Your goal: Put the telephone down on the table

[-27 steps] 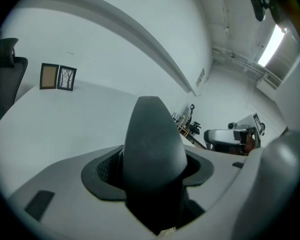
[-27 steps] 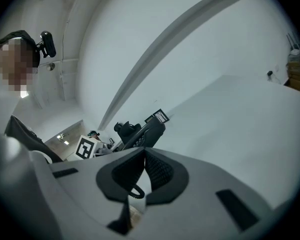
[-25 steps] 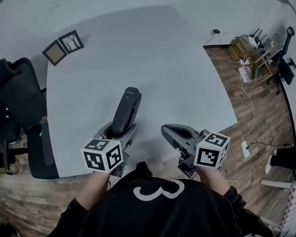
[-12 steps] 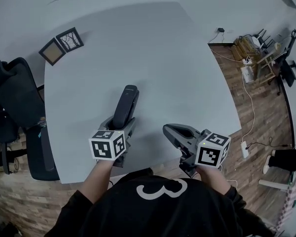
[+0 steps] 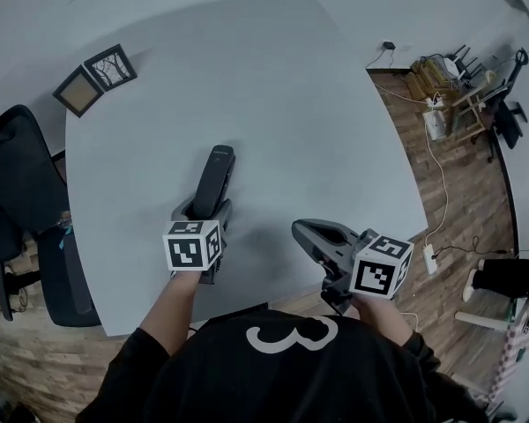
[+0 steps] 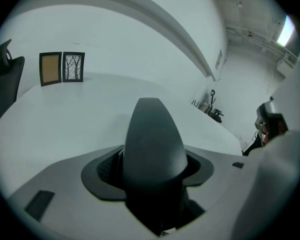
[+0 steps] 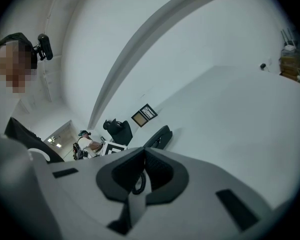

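Observation:
A dark telephone handset [image 5: 213,179] points away from me over the white table [image 5: 291,104], left of the middle. My left gripper [image 5: 203,211] is shut on its near end. In the left gripper view the telephone [image 6: 152,144] fills the space between the jaws and hides the table under it. I cannot tell whether it touches the tabletop. My right gripper [image 5: 305,233] hovers at the table's near edge, shut with nothing in it, about a hand's width right of the telephone. From the right gripper view the telephone [image 7: 159,136] shows just beyond the right gripper [image 7: 142,156].
Two small picture frames [image 5: 95,79] lie at the table's far left corner. A black office chair [image 5: 18,174] stands against the left edge. Cables, a power strip and clutter [image 5: 441,95] sit on the wooden floor to the right.
My left gripper has carried the telephone forward, farther over the table. The right gripper has stayed at the near edge.

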Demonstrator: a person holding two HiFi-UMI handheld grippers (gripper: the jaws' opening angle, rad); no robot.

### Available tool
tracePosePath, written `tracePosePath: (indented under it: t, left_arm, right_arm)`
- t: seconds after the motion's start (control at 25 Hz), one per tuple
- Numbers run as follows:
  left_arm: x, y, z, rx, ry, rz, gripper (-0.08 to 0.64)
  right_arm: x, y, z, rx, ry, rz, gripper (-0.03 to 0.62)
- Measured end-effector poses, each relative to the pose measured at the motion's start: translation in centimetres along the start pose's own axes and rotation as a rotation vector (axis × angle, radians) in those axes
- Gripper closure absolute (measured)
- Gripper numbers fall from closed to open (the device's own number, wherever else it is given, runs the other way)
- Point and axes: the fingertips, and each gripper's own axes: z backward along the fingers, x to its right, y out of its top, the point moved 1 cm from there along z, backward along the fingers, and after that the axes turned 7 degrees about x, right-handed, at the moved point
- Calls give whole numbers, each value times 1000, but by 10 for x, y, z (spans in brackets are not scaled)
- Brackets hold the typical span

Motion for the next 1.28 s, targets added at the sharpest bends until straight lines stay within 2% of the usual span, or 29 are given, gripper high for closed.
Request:
tracePosePath:
  t: [0.4, 0.72, 0.88, 1.28]
  left_arm:
    - [-4, -1, -19, 6, 43, -105, 272]
    - [-4, -9, -26, -62, 90, -174, 272]
    - [-3, -14, -28, -86, 125, -234, 270]
    - [-5, -13, -31, -91, 109, -239, 268]
  right_arm:
    - [11, 5, -6, -25, -25, -1, 582]
    - [20, 8, -11, -21, -38, -18, 582]
    - [24, 14, -16, -2, -33, -27, 582]
    - [30, 14, -26, -19, -38, -16, 581]
